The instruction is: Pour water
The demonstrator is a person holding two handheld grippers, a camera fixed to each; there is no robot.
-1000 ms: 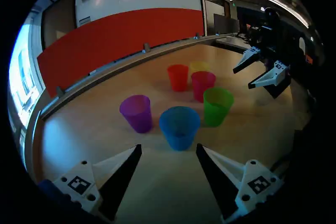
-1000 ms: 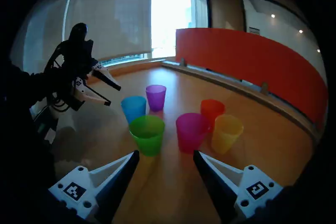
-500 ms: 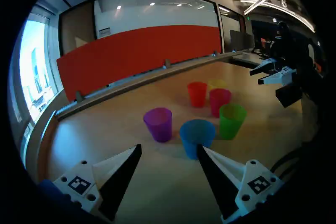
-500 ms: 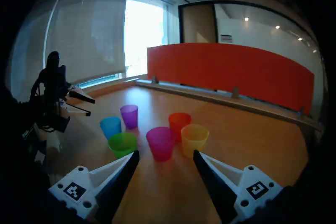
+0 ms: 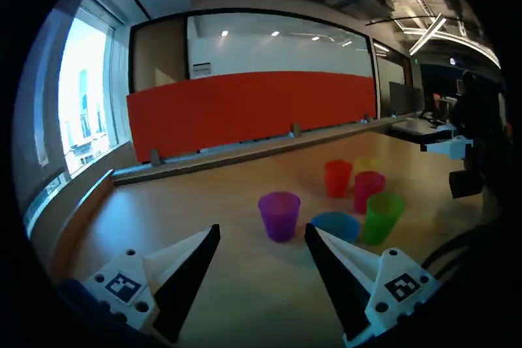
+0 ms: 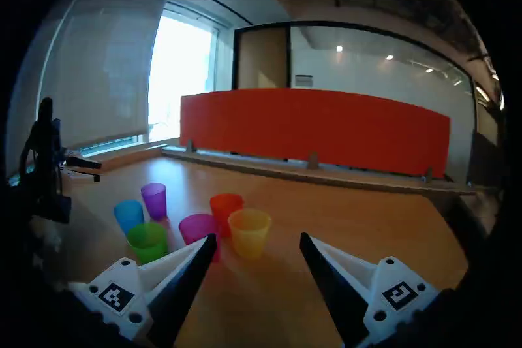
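Observation:
Six plastic cups stand close together on the wooden table (image 5: pixel 196 204). In the left gripper view, purple (image 5: pixel 279 215) is nearest, then blue (image 5: pixel 336 225), green (image 5: pixel 383 216), magenta (image 5: pixel 368 190), red (image 5: pixel 337 178) and yellow (image 5: pixel 367 165). My left gripper (image 5: pixel 261 227) is open and holds nothing, short of the purple and blue cups. In the right gripper view, my right gripper (image 6: pixel 258 237) is open and holds nothing; yellow (image 6: pixel 249 232), magenta (image 6: pixel 198 227) and green (image 6: pixel 147 241) are closest to it, with red (image 6: pixel 226 209), purple (image 6: pixel 154 200) and blue (image 6: pixel 128 215) behind. I cannot see into the cups.
A red partition (image 5: pixel 254 110) runs along the table's far edge (image 6: pixel 313 175). The other gripper (image 5: pixel 450 147) hangs at the right of the left gripper view, and its counterpart (image 6: pixel 78 165) sits at the left of the right gripper view. Bare tabletop (image 6: pixel 365 217) lies right of the cups.
Both grippers have drawn back from the cups, which now look smaller and farther off. Each view has levelled out and shows more of the room. Both stayed open.

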